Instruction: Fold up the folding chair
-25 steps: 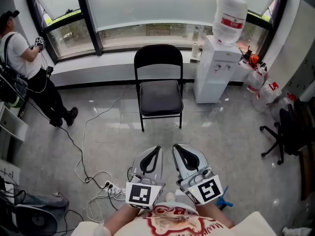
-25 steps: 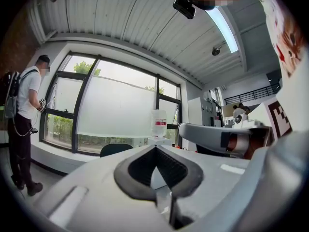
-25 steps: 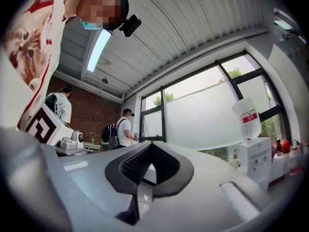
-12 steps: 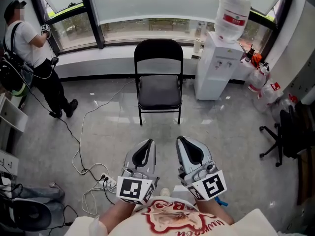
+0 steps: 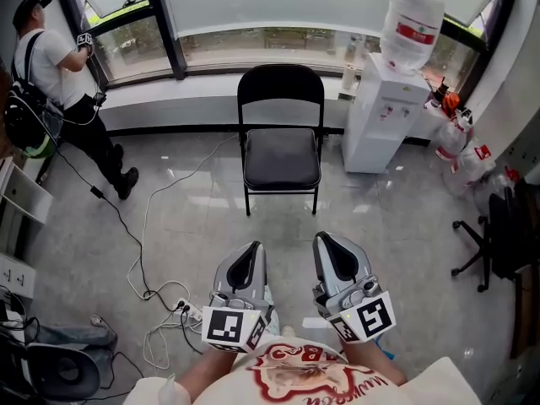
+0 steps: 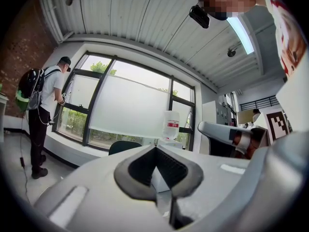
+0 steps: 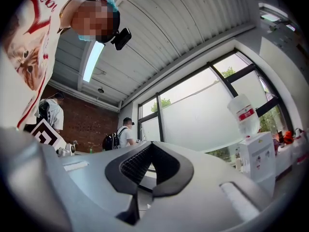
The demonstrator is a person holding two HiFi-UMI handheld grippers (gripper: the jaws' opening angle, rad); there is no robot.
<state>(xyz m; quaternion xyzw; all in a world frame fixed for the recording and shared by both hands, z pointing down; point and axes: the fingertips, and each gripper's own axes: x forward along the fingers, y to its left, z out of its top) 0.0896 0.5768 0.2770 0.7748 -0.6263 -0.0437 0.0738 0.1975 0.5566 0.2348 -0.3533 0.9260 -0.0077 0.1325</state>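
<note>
The black folding chair [image 5: 281, 154] stands unfolded in front of the window, its seat facing me, about a metre past both grippers. My left gripper [image 5: 251, 253] and right gripper [image 5: 326, 245] are held side by side close to my body, pointing at the chair, and neither touches it. On each one the jaws are together with nothing between them. In the left gripper view the left gripper [image 6: 157, 178] fills the bottom, with the chair's back [image 6: 123, 146] just above it. The right gripper [image 7: 149, 170] in its own view points up toward the window.
A white water dispenser [image 5: 381, 116] with a bottle [image 5: 414, 22] stands right of the chair. White cables and a power strip [image 5: 191, 312] lie on the floor at the left. A person [image 5: 52, 72] stands at the left window. An office chair [image 5: 499, 236] is at the right edge.
Both grippers sit a little lower and further apart in the head view, still shut. The person at the window has stepped slightly away. The chair has not moved.
</note>
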